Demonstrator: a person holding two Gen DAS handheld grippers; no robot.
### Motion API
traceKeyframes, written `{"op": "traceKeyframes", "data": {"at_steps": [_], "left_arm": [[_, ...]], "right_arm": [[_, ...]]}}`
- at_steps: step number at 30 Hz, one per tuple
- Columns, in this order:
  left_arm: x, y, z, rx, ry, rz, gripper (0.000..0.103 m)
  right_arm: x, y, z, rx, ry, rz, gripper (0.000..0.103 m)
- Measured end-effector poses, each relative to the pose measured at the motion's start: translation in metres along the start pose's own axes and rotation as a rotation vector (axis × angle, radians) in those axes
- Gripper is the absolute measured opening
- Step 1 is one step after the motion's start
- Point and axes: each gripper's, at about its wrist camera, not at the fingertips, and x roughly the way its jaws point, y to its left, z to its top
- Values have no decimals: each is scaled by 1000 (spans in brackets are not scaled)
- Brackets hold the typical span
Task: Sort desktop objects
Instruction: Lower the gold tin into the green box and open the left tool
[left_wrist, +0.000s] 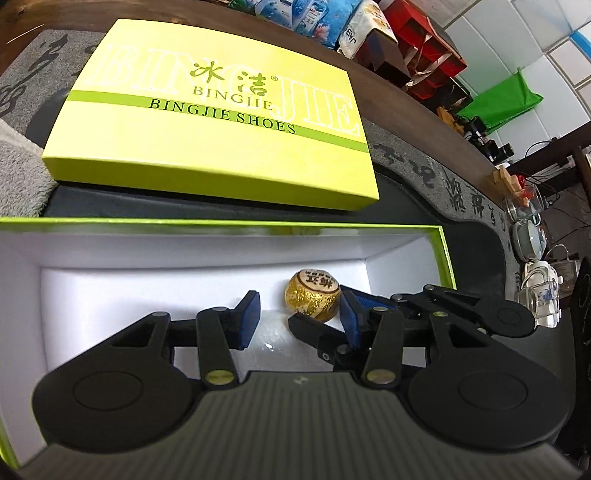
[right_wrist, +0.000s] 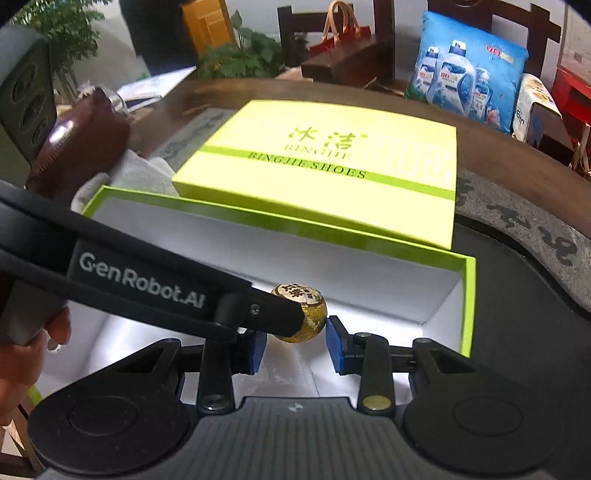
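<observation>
Fingers first: your left gripper (left_wrist: 301, 319) hangs inside the open box (left_wrist: 221, 225) with its jaws spread and nothing between them, and your right gripper (right_wrist: 295, 345) sits the same way, jaws apart and empty. Just past both sets of blue pads rests the gold foil ball (left_wrist: 312, 295), on the white floor of the box toward its right end. From your left gripper the ball lies ahead and slightly right of the gap's centre, close beside the right-hand pad (left_wrist: 351, 325); whether it touches that pad you cannot tell from here. From your right gripper the ball (right_wrist: 301, 314) lies ahead and a little left of centre. It is round, so it has no long axis to line up with, and either gripper is about as near as the other.

Your right wrist view shows what the left one hides: a finger of your left gripper reaches across to the ball, overlapping its left side, and your hand (right_wrist: 22, 354) shows at the edge. My guess is the ball has just been set down or is about to be taken, and which of the two the views do not settle.

Beyond the box lies its lid (left_wrist: 207, 122), printed side up, on the dark table (right_wrist: 517, 295), clear of the ball
</observation>
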Motion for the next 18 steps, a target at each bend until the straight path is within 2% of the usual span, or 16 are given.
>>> {"op": "traceKeyframes", "data": {"at_steps": [3, 8, 13, 18], "left_arm": [[1, 1, 2, -3, -10, 8, 48], [-3, 3, 1, 0, -31, 47, 56], [-14, 2, -3, 9, -61, 68, 64], [-38, -6, -13, 13, -116, 68, 64]], "right_arm": [[6, 2, 1, 2, 26, -19, 34], [11, 1, 6, 15, 43, -26, 35], [6, 3, 6, -1, 28, -34, 36], [-21, 2, 1, -17, -24, -11, 38]]}}
